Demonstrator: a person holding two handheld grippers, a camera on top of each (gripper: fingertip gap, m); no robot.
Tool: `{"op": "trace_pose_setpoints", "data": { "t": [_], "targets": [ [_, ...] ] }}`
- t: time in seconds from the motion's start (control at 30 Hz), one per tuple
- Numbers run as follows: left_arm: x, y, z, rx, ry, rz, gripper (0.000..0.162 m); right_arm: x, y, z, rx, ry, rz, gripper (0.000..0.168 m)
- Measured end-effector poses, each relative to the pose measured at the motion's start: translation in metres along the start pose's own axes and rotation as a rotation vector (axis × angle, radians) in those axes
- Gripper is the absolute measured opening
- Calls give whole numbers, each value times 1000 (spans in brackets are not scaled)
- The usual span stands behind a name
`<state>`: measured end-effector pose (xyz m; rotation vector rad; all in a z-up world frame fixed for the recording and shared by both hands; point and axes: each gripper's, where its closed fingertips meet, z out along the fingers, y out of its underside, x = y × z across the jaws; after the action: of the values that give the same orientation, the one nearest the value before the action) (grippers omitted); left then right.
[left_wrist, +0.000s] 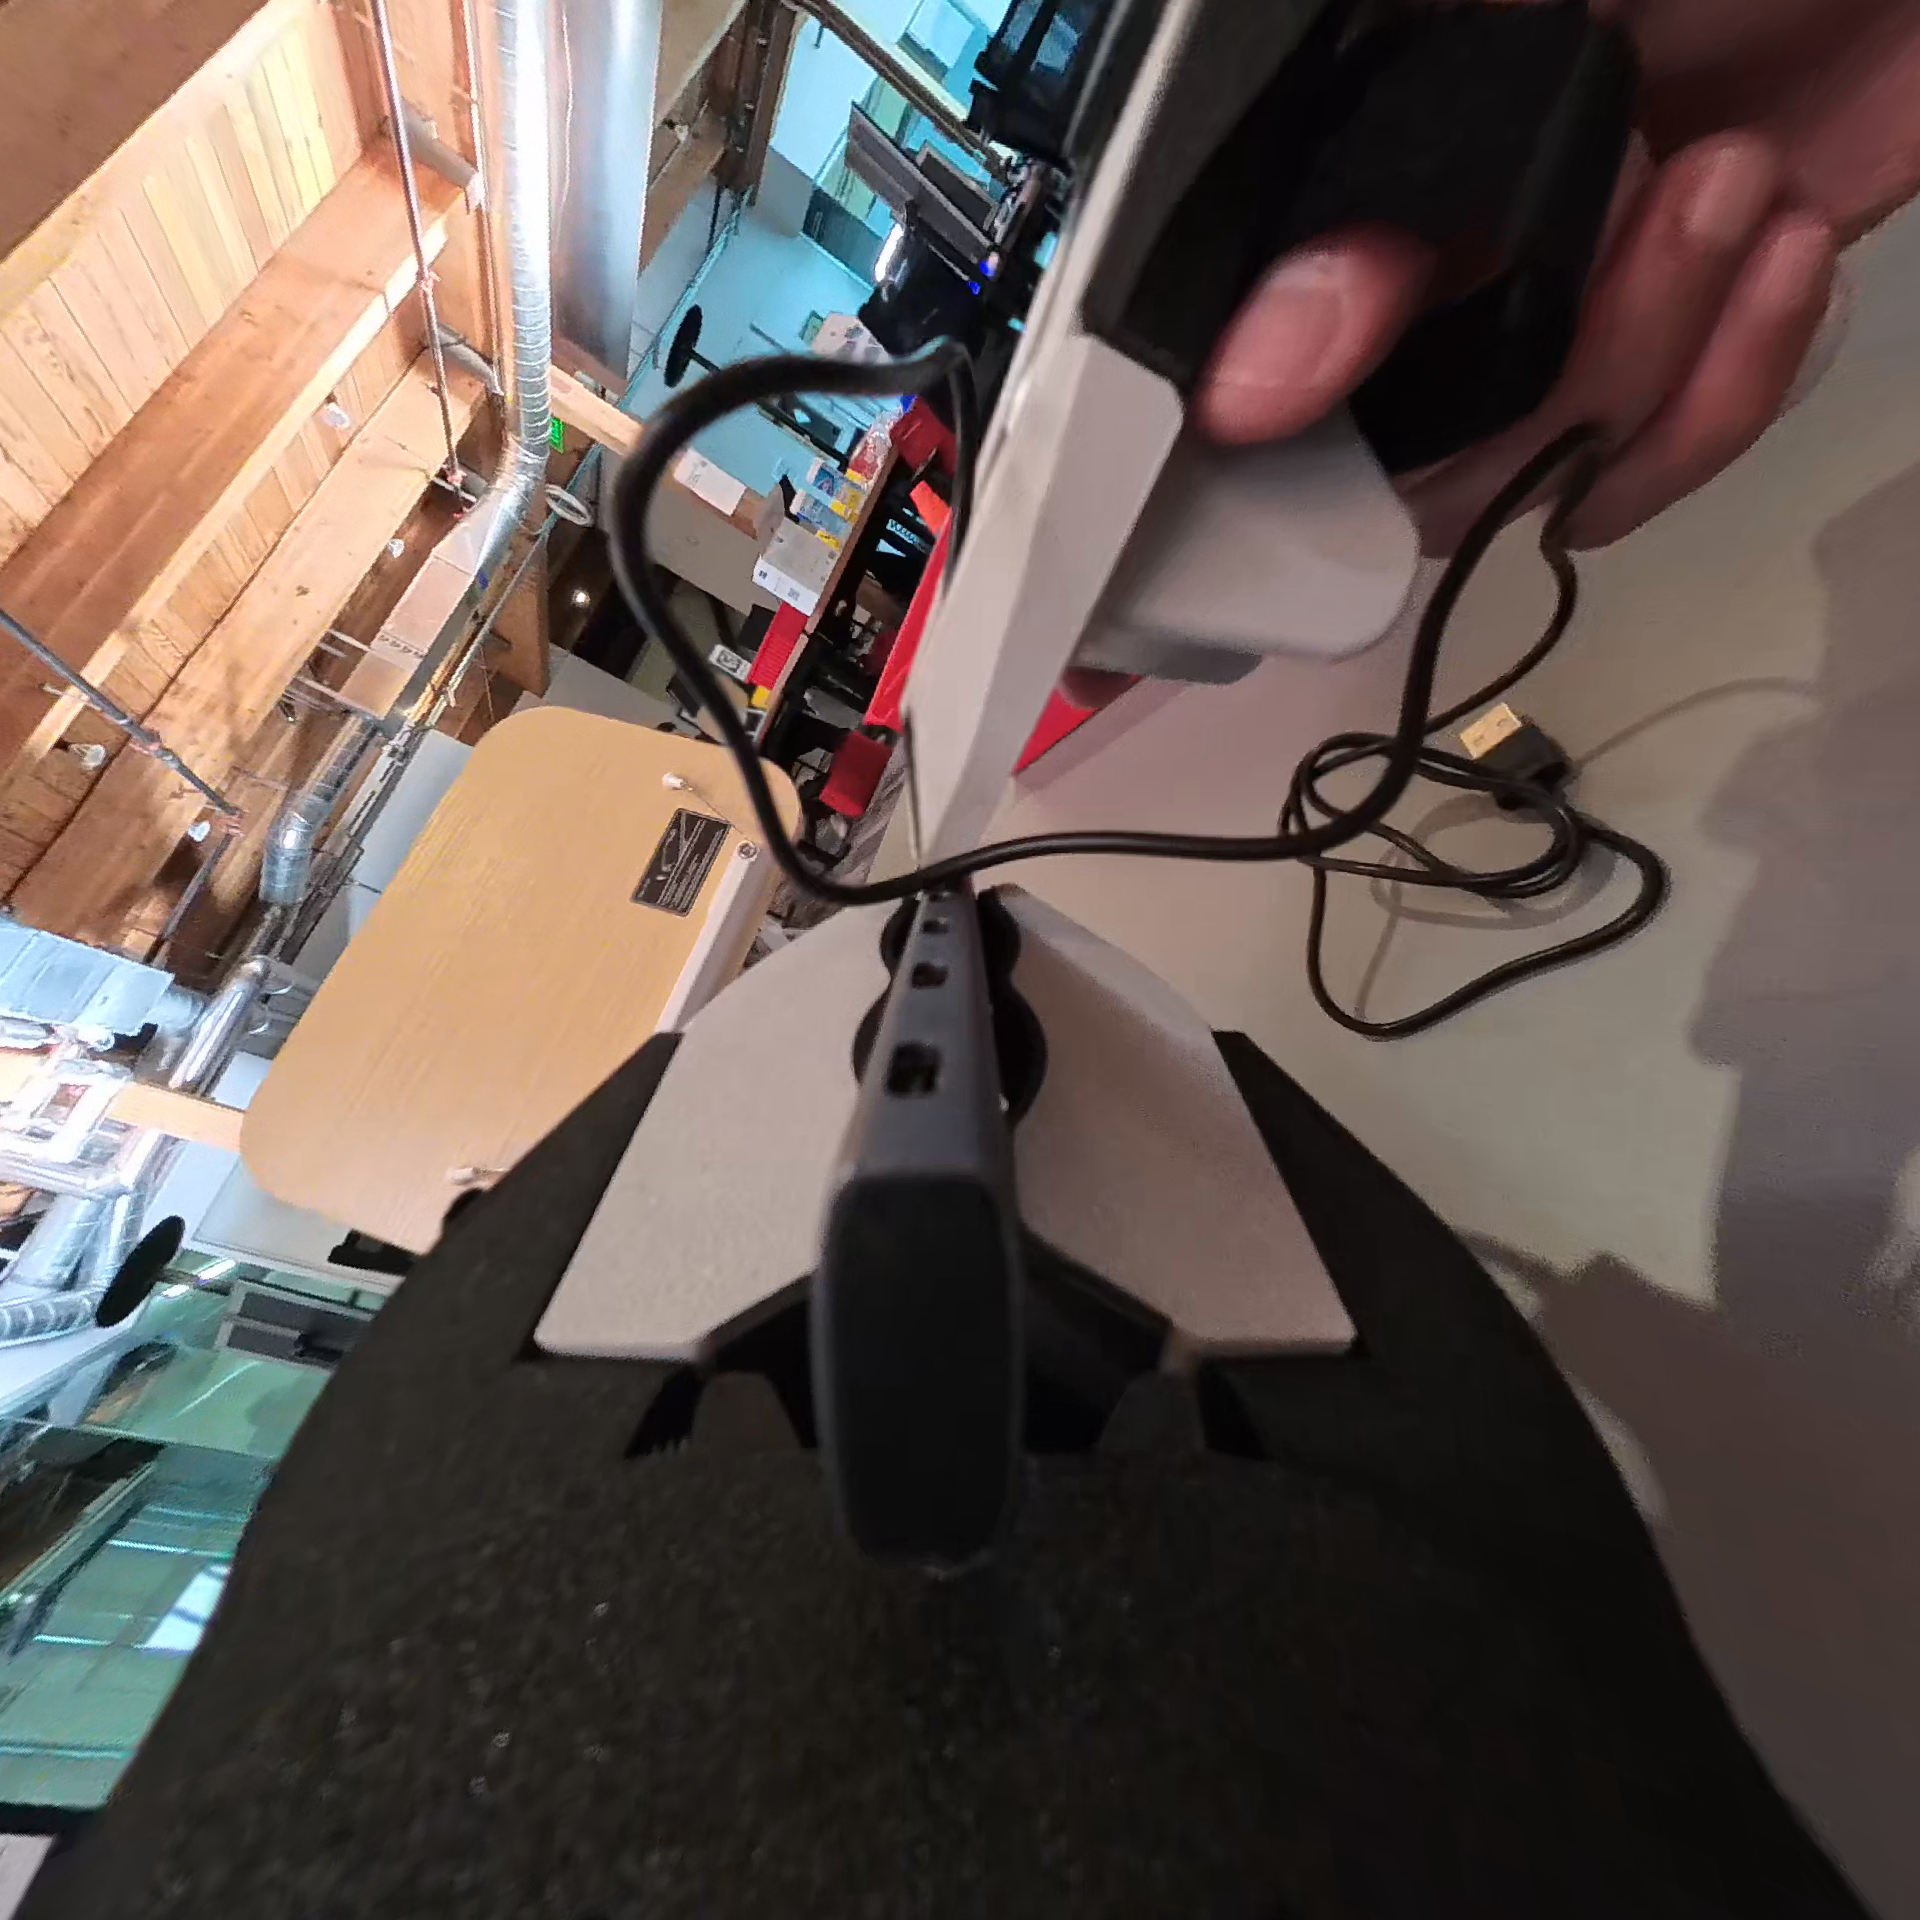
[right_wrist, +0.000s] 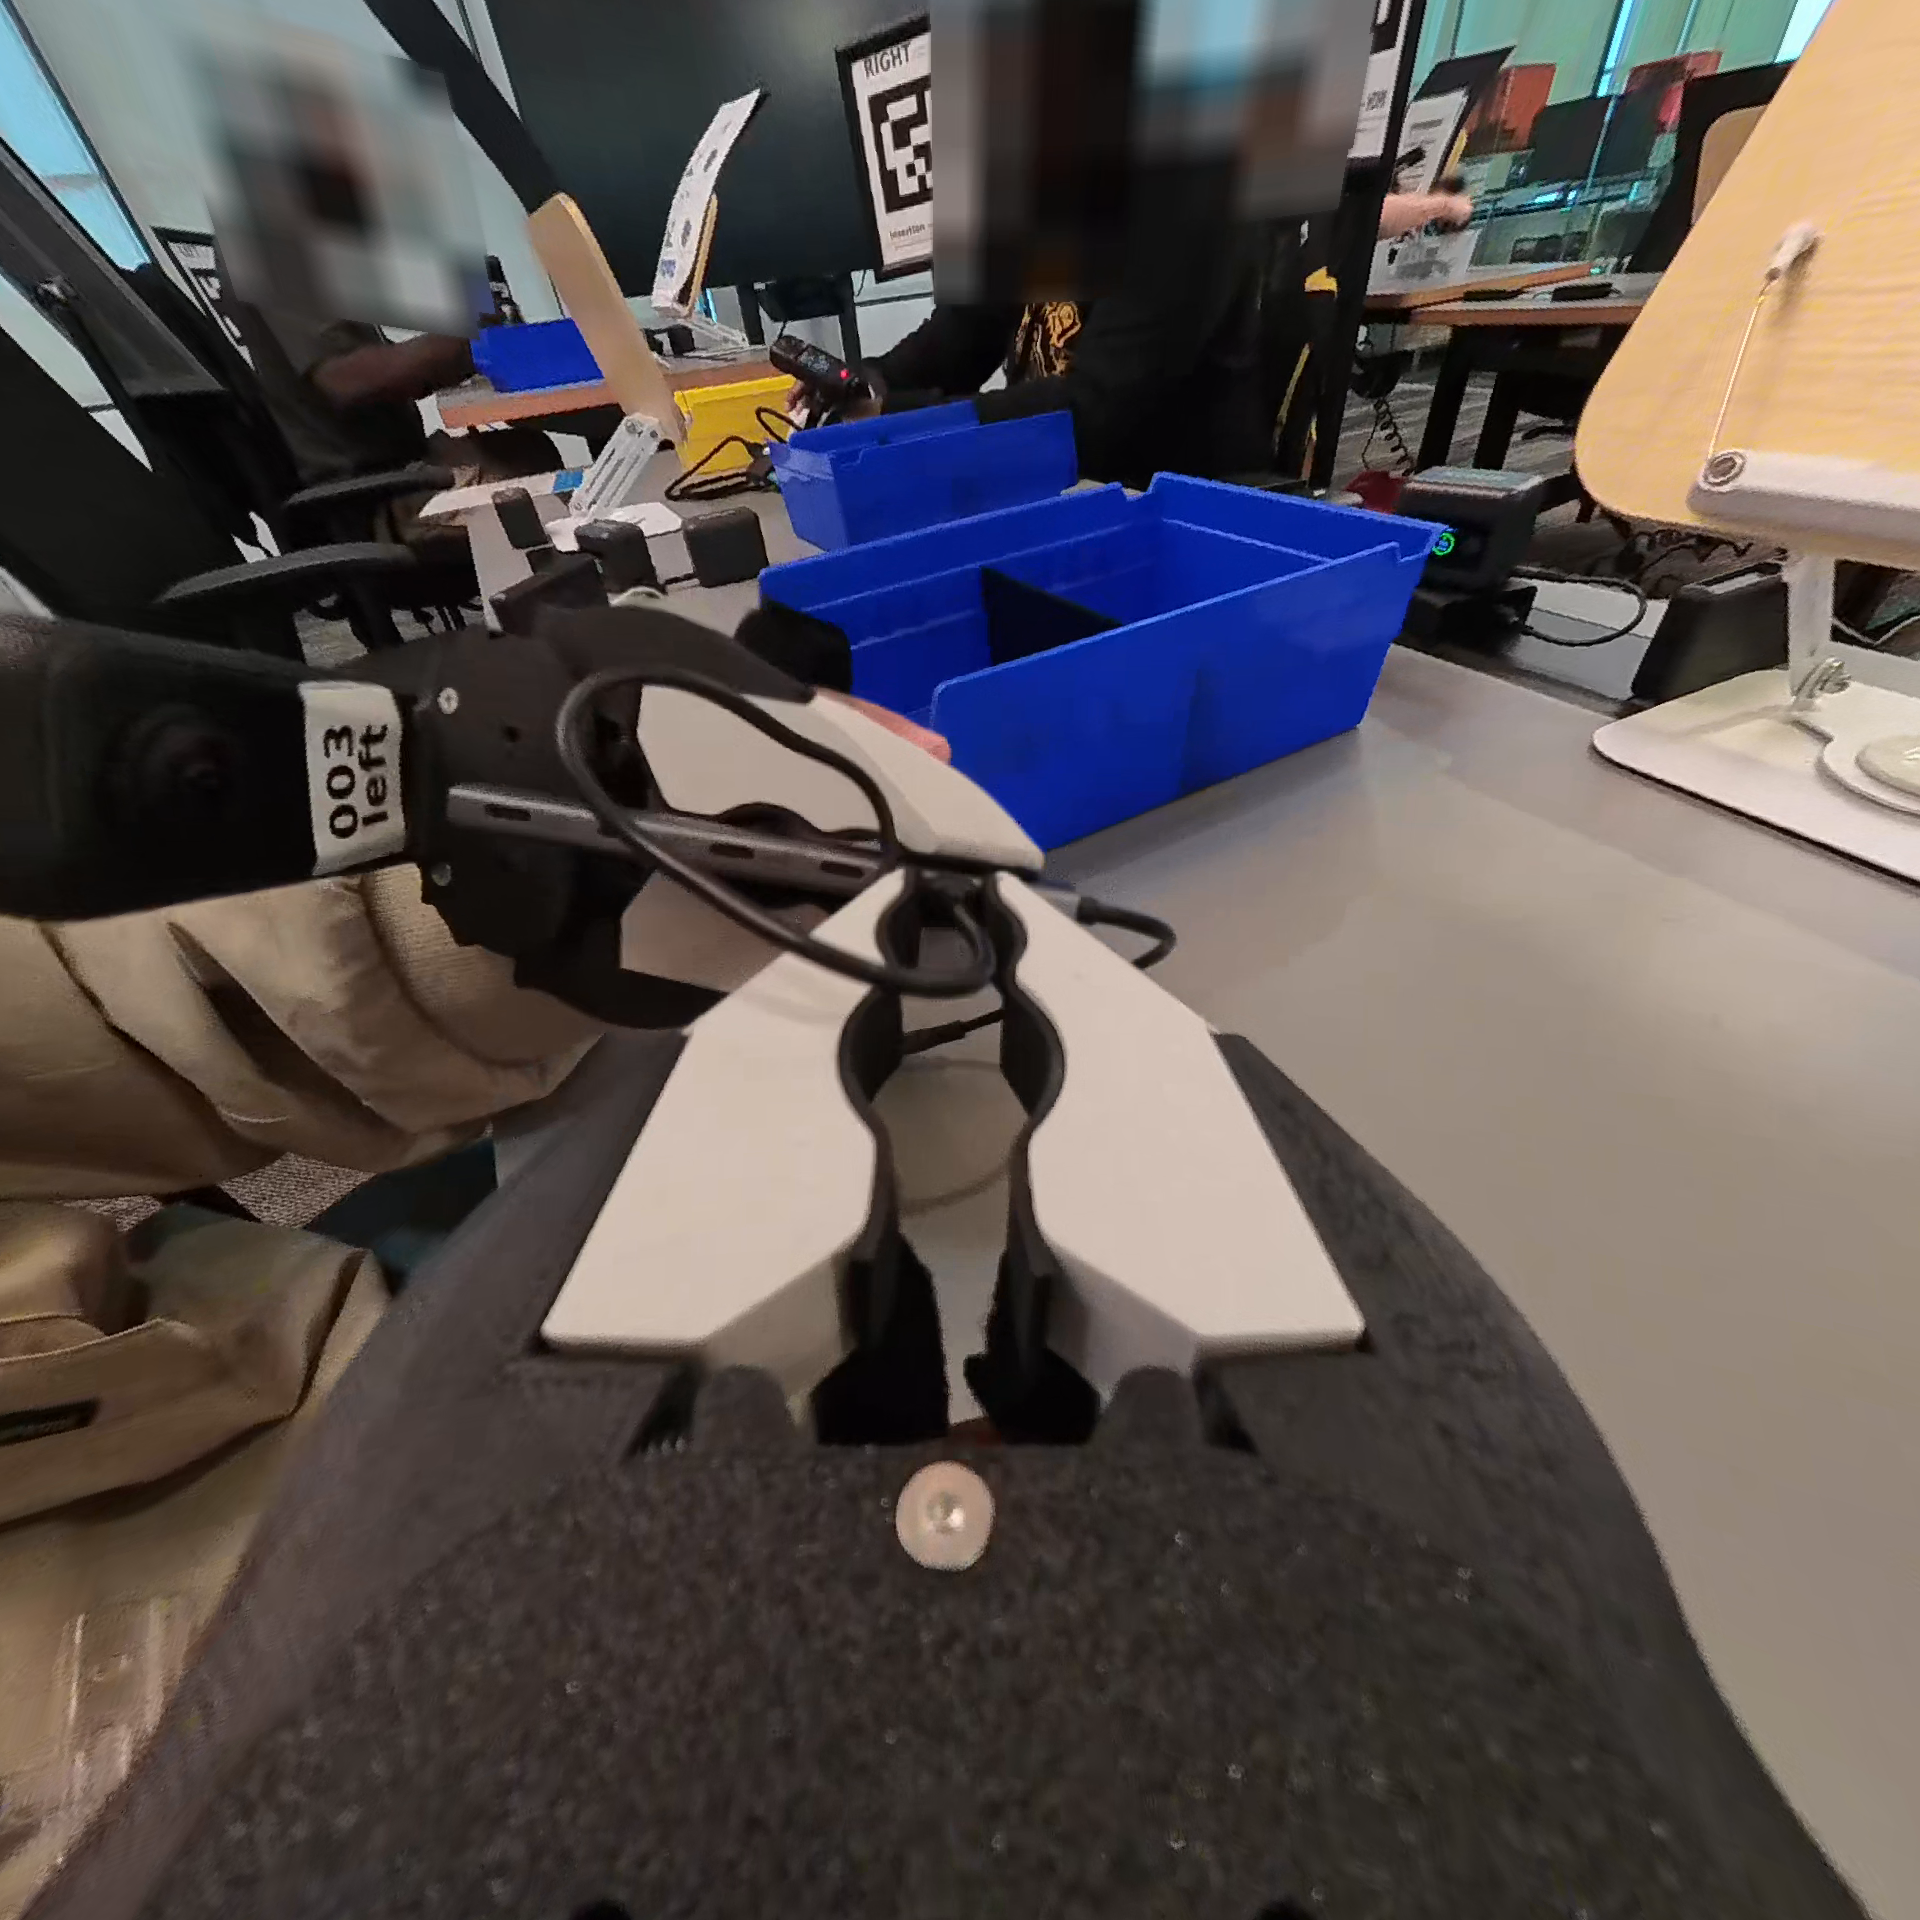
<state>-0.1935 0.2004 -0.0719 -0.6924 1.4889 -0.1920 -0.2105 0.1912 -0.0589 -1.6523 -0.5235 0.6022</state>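
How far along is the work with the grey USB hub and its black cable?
Done: the left gripper is clamped on the grey USB hub. In hand: the right gripper pinches the black cable at the hub's far end; whether a plug is seated there is hidden. Left: the cable's USB-A plug lies loose on the grey table, connected to nothing.

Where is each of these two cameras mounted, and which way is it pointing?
Left wrist view: sits on the left gripper, looking along its fingers clamping a grey hub; a hand shows.
Right wrist view: sits on the right gripper, facing a blue bin; a beige sleeve shows.
Shared: hub, black cable, both grippers.
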Motion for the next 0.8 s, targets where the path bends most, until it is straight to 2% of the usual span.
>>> {"op": "trace_pose_setpoints", "data": {
  "t": [0.33, 0.63, 0.7, 0.8],
  "targets": [
    [4, 8, 2, -78, -24, 118, 11, 4, 8, 2, -35, -8, 68, 10],
    [7, 12, 2, -98, -1, 87, 10, 5, 13, 0, -83, -18, 31, 10],
    [-10, 36, -4, -213, -58, 38, 11, 20, 5, -13, -70, 30, 22, 9],
    [-29, 44, -18, -192, -66, -116, 11, 57, -16, -48, -16, 108, 62, 9]
  ]
}}
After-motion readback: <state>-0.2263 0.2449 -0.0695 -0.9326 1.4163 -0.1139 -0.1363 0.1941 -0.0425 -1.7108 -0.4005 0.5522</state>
